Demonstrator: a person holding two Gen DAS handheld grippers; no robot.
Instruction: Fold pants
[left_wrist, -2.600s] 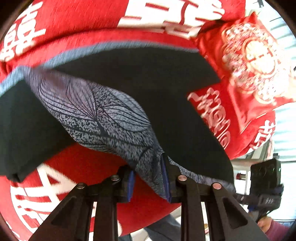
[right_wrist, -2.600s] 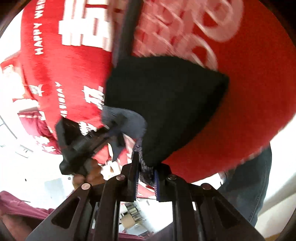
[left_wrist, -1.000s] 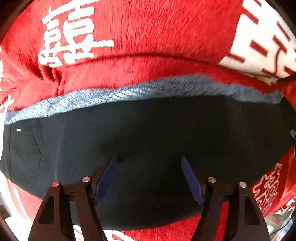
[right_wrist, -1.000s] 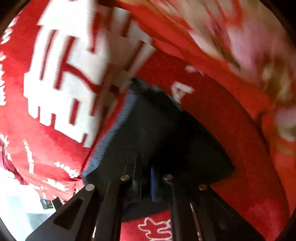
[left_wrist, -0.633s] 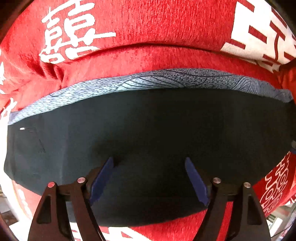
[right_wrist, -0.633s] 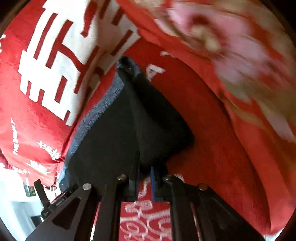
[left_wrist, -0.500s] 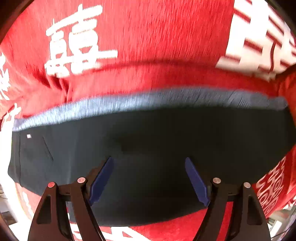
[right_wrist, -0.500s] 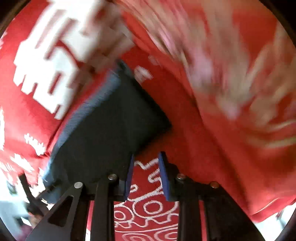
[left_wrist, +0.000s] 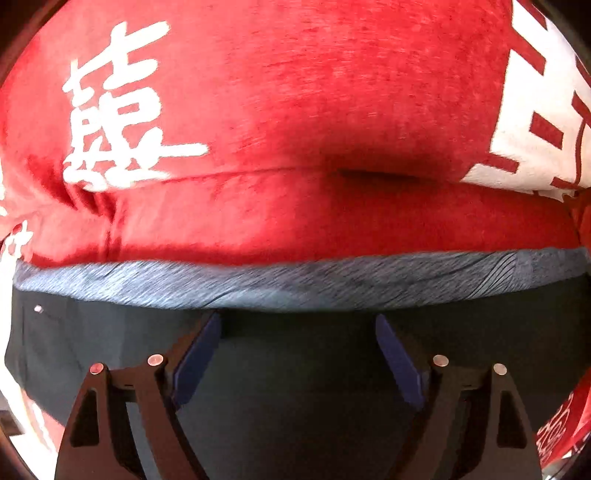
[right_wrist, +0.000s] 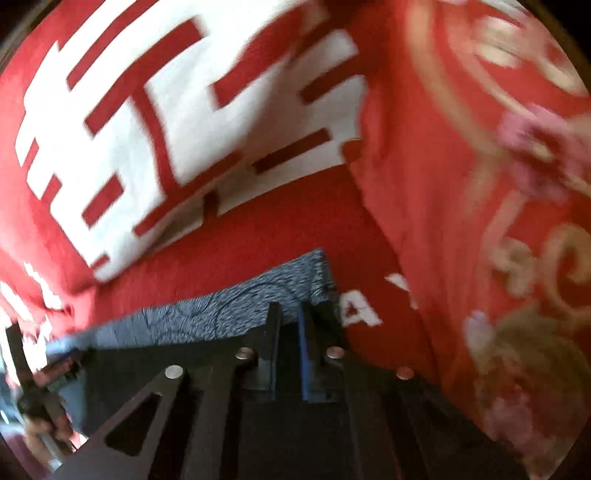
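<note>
Setting: a red blanket (left_wrist: 295, 110) with large white characters covers a soft surface, likely a bed or sofa.
Pants: dark pants (left_wrist: 295, 369) lie flat on the blanket, just in front of both cameras. A grey patterned strip (left_wrist: 295, 284), probably the inner or lower layer, shows along the far edge.
Pants in the right view: the same dark cloth (right_wrist: 166, 369) with its grey patterned edge (right_wrist: 240, 302) ends at a corner near the right gripper's tips.
Left gripper: the left gripper (left_wrist: 297, 332) hovers over the dark cloth with its jaws spread wide; it grasps nothing.
Right gripper: the right gripper (right_wrist: 288, 325) sits at the corner of the pants with its jaws close together. The view is blurred, so I cannot tell whether cloth is pinched between them.
Done so far: one layer appears laid over another, edges nearly lined up, which suggests a lengthwise fold is in place.
Left to do: probably smoothing, then folding the long strip across into a shorter bundle.
Other things: a patterned red cushion (right_wrist: 498, 184) lies at the right.
</note>
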